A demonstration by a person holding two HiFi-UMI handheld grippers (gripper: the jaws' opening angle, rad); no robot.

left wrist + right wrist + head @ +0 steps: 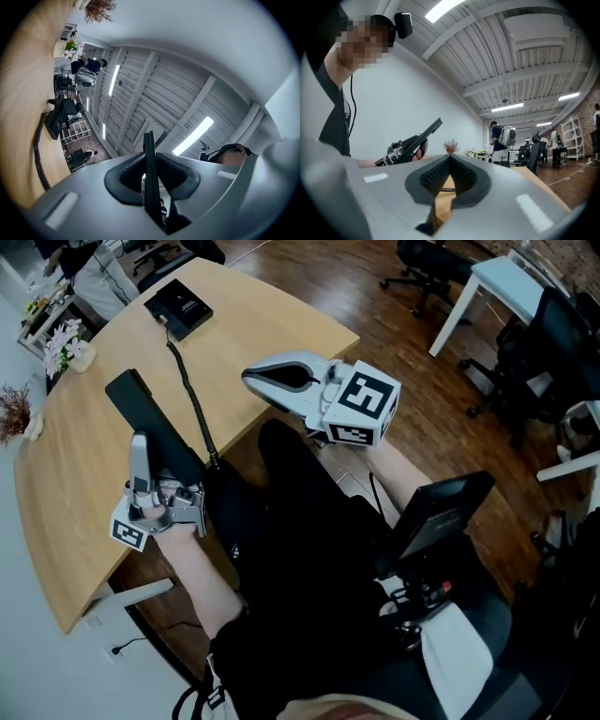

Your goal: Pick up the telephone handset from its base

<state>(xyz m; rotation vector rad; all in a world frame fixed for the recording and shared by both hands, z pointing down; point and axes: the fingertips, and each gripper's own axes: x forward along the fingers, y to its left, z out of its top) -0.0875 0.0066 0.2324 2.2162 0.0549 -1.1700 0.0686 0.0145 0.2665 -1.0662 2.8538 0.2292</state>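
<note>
The black telephone handset (159, 432) is lifted off the table, and my left gripper (148, 465) is shut on it near the table's near edge. In the left gripper view the handset (150, 187) shows edge-on as a thin black blade pinched between the jaws, pointing up at the ceiling. Its coiled cord (192, 395) runs back across the table to the black base (178, 307) at the far side. My right gripper (251, 377) hovers over the table's right edge, shut with nothing in it (450, 158). The right gripper view also shows the handset (417, 137) held up at the left.
The curved light-wood table (272, 324) carries white flowers (64, 343) and a dried plant (11, 409) at its left end. Office chairs (422, 268) and a white table (506, 282) stand on the wood floor at the right. A black device (436, 507) sits by the person's lap.
</note>
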